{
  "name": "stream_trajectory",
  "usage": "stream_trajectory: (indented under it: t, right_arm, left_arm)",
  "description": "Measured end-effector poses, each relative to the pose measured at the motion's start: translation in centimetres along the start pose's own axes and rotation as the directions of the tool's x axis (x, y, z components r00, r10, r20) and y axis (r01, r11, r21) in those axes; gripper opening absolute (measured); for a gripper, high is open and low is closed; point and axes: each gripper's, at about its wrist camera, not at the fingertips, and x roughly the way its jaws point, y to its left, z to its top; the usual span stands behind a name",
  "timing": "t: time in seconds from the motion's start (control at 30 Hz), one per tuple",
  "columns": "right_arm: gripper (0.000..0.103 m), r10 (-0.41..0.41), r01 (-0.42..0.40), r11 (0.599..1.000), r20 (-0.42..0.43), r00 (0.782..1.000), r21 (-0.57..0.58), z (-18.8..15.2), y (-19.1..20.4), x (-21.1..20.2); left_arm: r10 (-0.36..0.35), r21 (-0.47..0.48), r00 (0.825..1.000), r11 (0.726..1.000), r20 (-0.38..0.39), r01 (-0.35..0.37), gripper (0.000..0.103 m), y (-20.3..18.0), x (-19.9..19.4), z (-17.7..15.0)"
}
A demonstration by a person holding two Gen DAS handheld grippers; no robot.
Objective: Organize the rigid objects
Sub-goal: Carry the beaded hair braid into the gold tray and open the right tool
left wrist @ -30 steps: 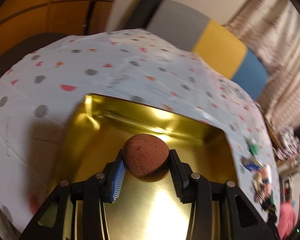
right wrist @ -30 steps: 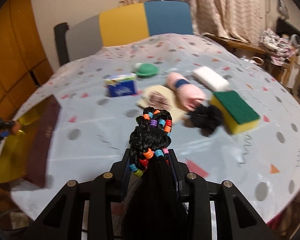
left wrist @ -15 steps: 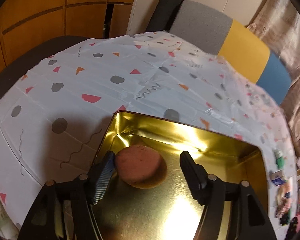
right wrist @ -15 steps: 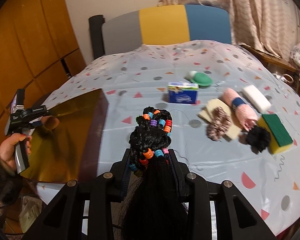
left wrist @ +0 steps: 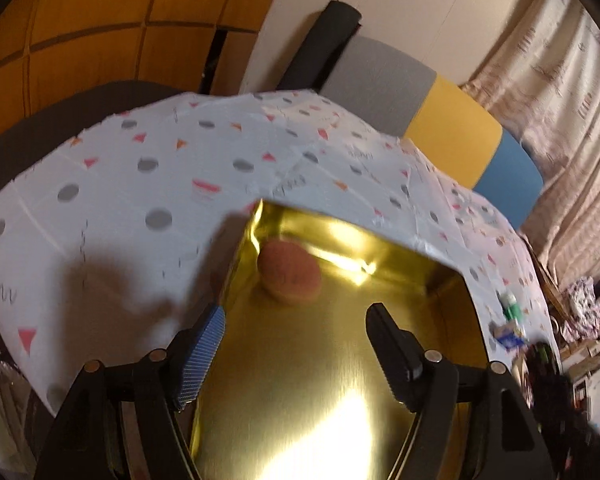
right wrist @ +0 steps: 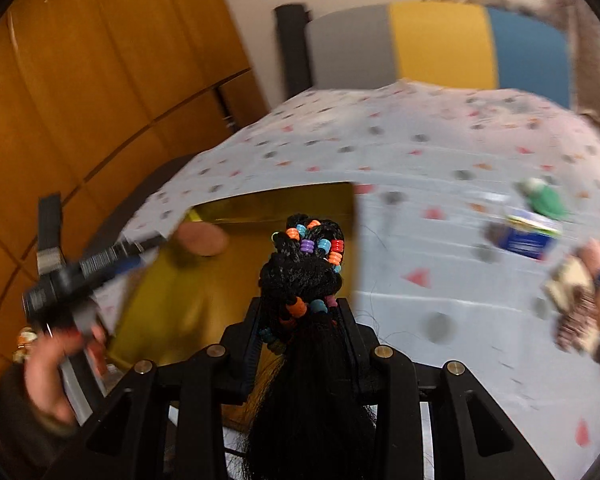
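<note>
In the left wrist view, the left gripper (left wrist: 296,328) stands at the bottom of the frame with its jaws spread wide and nothing between them. They have just been opening, and the brown round object (left wrist: 289,272) is released. It lies a little above the fingertips, near the centre of the frame, in the upper left corner of the gold tin (left wrist: 300,380) and close to its wall. So one object is already put away, I judge. The tin sits on the dotted tablecloth (left wrist: 140,184), which fills the middle of the frame. At the right edge some small items are visible on the cloth, but they are too blurred to name.

In the right wrist view, the right gripper (right wrist: 304,332) is at the bottom centre and is clenched on a black hair bundle with coloured beads (right wrist: 308,264). This bundle is in front of the tin, which is seen in the middle left of the frame, with the brown object in its upper left part. The bundle is not yet inside. At the right side of the frame several things are left on the cloth: a blue box (right wrist: 526,240), a green item (right wrist: 544,200) and a heap of soft-looking things at the edge. I think most of the sorting is not yet done
</note>
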Motion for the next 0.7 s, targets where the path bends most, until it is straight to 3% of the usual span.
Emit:
stream_trajectory:
  t: [0.2,0.43,0.7]
  right_arm:
    - [0.034,0.101,-0.099,0.995,-0.122,0.987,0.025,2.8,2.8,7.0]
    - [0.035,0.029,-0.044,0.996,-0.197,0.980,-0.073,5.0,5.6,13.8]
    - [0.041,-0.010,-0.017,0.989,-0.188,0.982,-0.144,6.7,6.8,18.0]
  left_arm:
    - [0.003,0.033,1.000,0.999,0.002,-0.003,0.074,-0.2,-1.1,-2.2]
    - [0.048,-0.011,0.998,0.999,0.050,-0.047,0.074,1.5,-2.4,-2.1]
    - [0.052,-0.052,0.998,0.997,0.029,-0.050,0.074,2.7,-2.0,-2.1]
